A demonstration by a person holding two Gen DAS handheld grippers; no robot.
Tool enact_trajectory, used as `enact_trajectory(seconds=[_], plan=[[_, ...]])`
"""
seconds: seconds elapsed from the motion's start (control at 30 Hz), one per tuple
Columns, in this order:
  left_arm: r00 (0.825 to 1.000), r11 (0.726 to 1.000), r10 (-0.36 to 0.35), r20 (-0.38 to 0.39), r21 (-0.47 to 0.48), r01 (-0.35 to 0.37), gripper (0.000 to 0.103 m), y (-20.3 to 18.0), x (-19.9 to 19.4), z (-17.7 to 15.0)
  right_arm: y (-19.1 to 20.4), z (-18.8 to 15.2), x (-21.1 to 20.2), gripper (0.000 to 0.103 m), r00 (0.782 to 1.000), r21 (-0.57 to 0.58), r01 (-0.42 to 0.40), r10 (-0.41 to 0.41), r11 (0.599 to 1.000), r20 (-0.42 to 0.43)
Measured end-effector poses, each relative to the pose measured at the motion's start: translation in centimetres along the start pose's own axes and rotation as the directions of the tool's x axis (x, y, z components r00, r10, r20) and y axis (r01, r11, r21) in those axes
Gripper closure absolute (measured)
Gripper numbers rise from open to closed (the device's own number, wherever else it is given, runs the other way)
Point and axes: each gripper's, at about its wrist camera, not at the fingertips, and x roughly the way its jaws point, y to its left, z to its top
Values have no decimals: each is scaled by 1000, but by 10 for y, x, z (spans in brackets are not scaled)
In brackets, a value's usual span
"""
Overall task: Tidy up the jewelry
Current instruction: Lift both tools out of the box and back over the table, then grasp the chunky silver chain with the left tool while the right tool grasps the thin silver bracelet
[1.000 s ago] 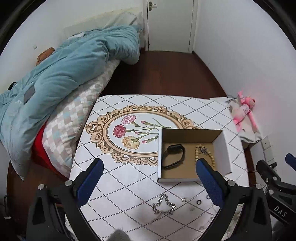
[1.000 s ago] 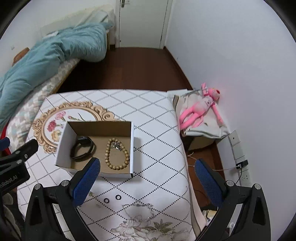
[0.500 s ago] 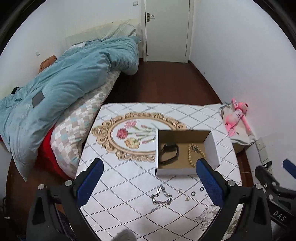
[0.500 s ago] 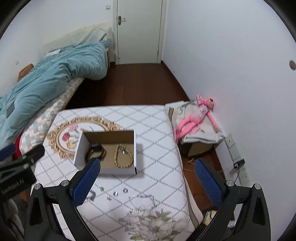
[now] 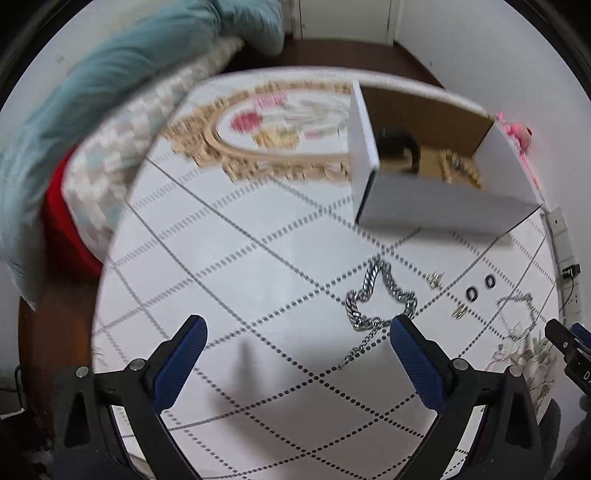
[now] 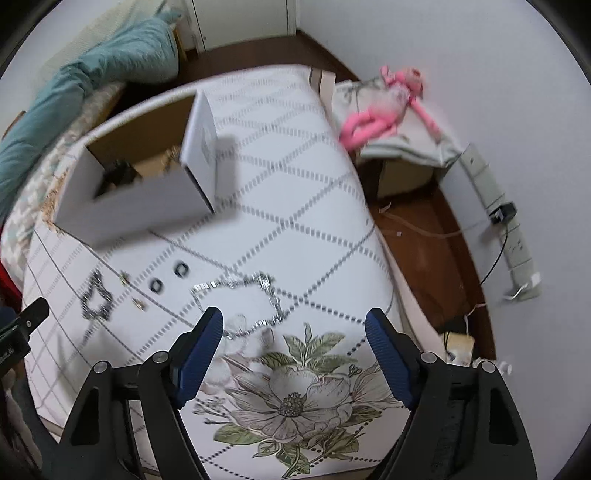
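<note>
Both grippers have dropped close to the table [image 5: 229, 258] since 0.5 s ago. Left gripper [image 5: 297, 354] and right gripper [image 6: 293, 341] are spread wide, holding nothing. Chain [image 5: 380, 295] and necklace [image 6: 240, 306] lie outside the box [image 5: 436, 206], probably next to be picked up.

It was a bedroom in someone's home: a bed with a rumpled teal duvet [image 5: 110, 70] and a checked sheet [image 5: 122, 147] stood along the wall, and dark wooden floorboards [image 6: 436, 251] ran to a white door [image 6: 240, 18] at the far end. A low table under a white diamond-patterned cloth [image 6: 295, 184] printed with flowers sat beside the bed. A pink plush toy [image 6: 384, 107] lay on a folded cloth near the white wall, where a power strip [image 6: 513, 229] with a plugged-in cord trailed along the floor.
</note>
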Motion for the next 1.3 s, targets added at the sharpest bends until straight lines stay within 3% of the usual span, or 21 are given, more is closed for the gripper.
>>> enact_trajectory(seconds=[0.17, 0.23, 0.3, 0.37, 0.43, 0.47, 0.5, 0.63, 0.73, 0.8, 0.97, 1.3], plan=[[998, 999, -41, -42, 21, 42, 5, -11, 19, 4, -1, 4, 13, 23, 1000, 9, -5, 5, 1000, -16], [998, 998, -41, -53, 38, 43, 12, -16, 24, 5, 1, 6, 16, 23, 1000, 6, -6, 6, 1000, -17], [995, 997, -55, -81, 45, 59, 35, -21, 31, 6, 2, 6, 18, 24, 1000, 4, -11, 11, 1000, -24], [996, 997, -50, -72, 56, 54, 43, -25, 32, 7, 3, 8, 23, 24, 999, -1, -9, 9, 1000, -31], [997, 995, -53, -54, 81, 57, 65, -30, 29, 8, 3, 11, 26, 25, 999, -4, -10, 10, 1000, -40], [997, 994, -56, -49, 96, 61, 85, -33, 27, 8, 4, 10, 28, 25, 999, -10, -5, 4, 1000, -44], [997, 992, -61, -51, 105, 66, 96, -35, 26, 8, 5, 10, 29, 27, 999, -15, -2, 1, 1000, -47], [996, 990, -83, -43, 114, 87, 98, -35, 21, 6, 6, 8, 39, 37, 998, -33, 7, -9, 999, -55], [991, 986, -128, -28, 100, 130, 98, -33, 9, 0, 10, 6, 37, 51, 1000, -54, 3, -4, 999, -29], [987, 983, -161, -11, 89, 162, 102, -30, -5, -2, 14, 5, 34, 98, 999, -67, 8, -10, 998, -31], [977, 974, -212, 25, 82, 209, 103, -33, -34, -9, 17, 4, 28, 99, 995, -41, -88, 86, 995, -57], [948, 952, -305, 95, 66, 300, 103, -19, -74, 15, 17, 12, -31, 101, 971, -20, -237, 237, 971, 36]])
